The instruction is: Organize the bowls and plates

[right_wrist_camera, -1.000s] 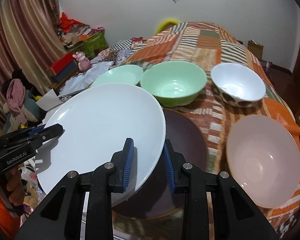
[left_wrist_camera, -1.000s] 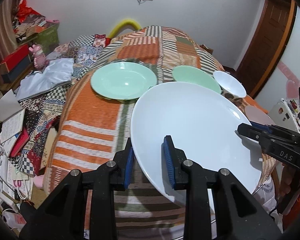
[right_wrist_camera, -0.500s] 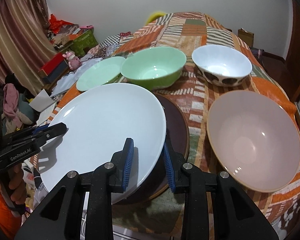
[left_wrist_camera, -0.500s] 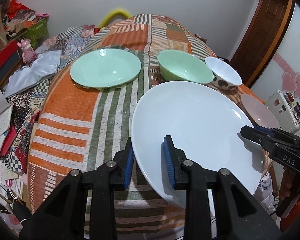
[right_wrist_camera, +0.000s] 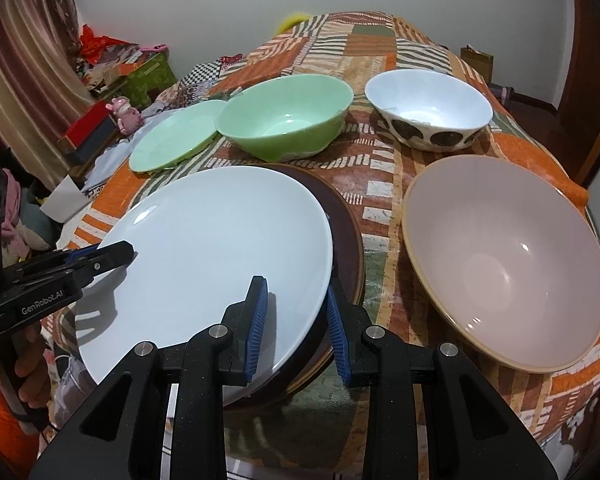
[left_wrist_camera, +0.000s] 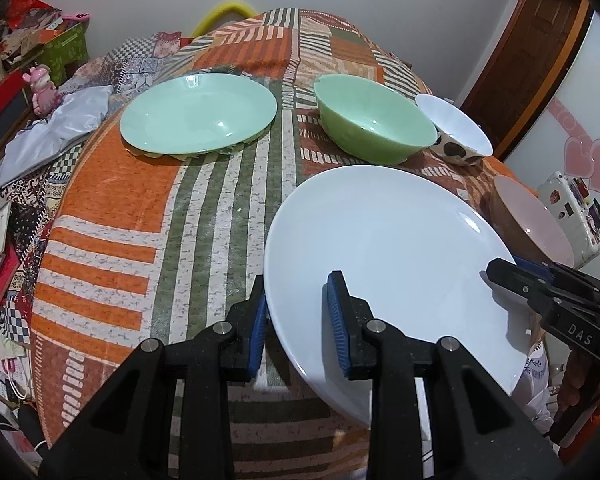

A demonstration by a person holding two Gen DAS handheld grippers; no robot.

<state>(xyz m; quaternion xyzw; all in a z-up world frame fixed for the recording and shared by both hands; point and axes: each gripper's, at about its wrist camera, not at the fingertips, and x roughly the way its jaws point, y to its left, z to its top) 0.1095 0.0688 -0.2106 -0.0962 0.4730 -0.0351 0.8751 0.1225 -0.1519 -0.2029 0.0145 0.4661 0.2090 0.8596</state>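
A large white plate (left_wrist_camera: 384, 248) (right_wrist_camera: 212, 248) is held between both grippers just above a dark brown plate (right_wrist_camera: 346, 236). My left gripper (left_wrist_camera: 296, 320) is shut on its left rim; my right gripper (right_wrist_camera: 296, 320) is shut on its right rim. The right gripper also shows in the left wrist view (left_wrist_camera: 540, 292), and the left gripper in the right wrist view (right_wrist_camera: 80, 264). On the table beyond are a green plate (left_wrist_camera: 198, 120) (right_wrist_camera: 172, 136), a green bowl (left_wrist_camera: 374, 124) (right_wrist_camera: 284, 114), a white spotted bowl (left_wrist_camera: 456, 132) (right_wrist_camera: 428, 108) and a pink bowl (left_wrist_camera: 532, 220) (right_wrist_camera: 504, 260).
The table wears an orange, green and white patterned cloth (left_wrist_camera: 140, 216). Clutter lies left of the table: a pink toy (left_wrist_camera: 42, 88), a grey bag (left_wrist_camera: 56, 132), boxes and books. A wooden door (left_wrist_camera: 532, 60) stands at the right.
The white plate, held by both grippers, has come down closer to the dark brown plate. The bowls and green plate now look nearer and lower in both views.
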